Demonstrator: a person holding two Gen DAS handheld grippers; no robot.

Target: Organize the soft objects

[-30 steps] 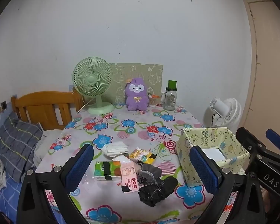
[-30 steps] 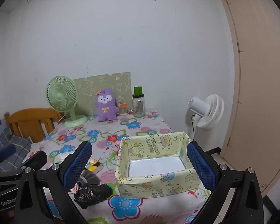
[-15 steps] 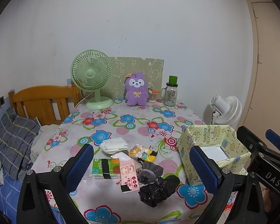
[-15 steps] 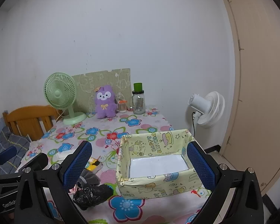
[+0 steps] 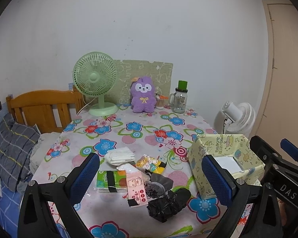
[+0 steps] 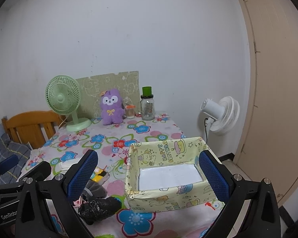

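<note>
A heap of soft items lies near the table's front: a white folded cloth (image 5: 120, 155), a green tissue pack (image 5: 110, 180), a pink packet (image 5: 136, 187), a yellow cartoon pack (image 5: 151, 163), a grey sock (image 5: 159, 184) and a black crumpled bag (image 5: 167, 204). A yellow patterned box (image 6: 164, 170) with an empty white floor stands to their right. My left gripper (image 5: 150, 175) is open above the heap. My right gripper (image 6: 147, 175) is open over the box's near left corner. A purple plush (image 5: 143, 94) sits at the back.
A green desk fan (image 5: 96, 81), a jar with a green lid (image 5: 179, 100) and a green board stand along the back wall. A wooden chair (image 5: 40, 109) and bedding are to the left. A white floor fan (image 6: 221, 116) and a door are to the right.
Both grippers have risen and tilted a little, so the table and its objects sit lower in both views. Nothing on the table has moved.
</note>
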